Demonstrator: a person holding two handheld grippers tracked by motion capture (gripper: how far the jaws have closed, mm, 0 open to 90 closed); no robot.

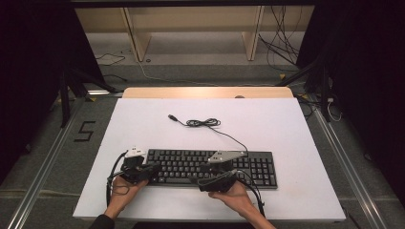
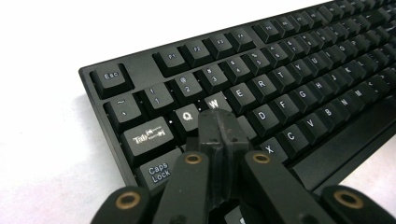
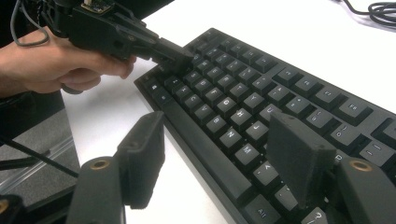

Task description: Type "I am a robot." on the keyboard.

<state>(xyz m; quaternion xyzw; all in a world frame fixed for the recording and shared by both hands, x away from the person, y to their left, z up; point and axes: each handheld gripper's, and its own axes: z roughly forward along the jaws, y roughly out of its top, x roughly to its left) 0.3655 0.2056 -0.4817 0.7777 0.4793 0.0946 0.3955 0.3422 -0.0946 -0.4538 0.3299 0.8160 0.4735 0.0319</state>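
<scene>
Under both grippers spreads the white table (image 1: 296, 143), and lying on it, directly beneath their tips, is the black keyboard (image 1: 258, 167). Its cable (image 1: 205, 123) runs off beyond the grippers, coiled loosely on the tabletop with the plug end lying free.

At the keyboard's left end, the left gripper (image 2: 218, 122) has its jaws pressed together, holding nothing; their joined tip sits on the keys just below Q and W, with Caps Lock close beside it.

Over the keyboard's near edge, right of the middle, the right gripper (image 3: 219, 154) has its jaws spread wide, one over the bare table beside the front edge, the other above the lower key rows.
</scene>
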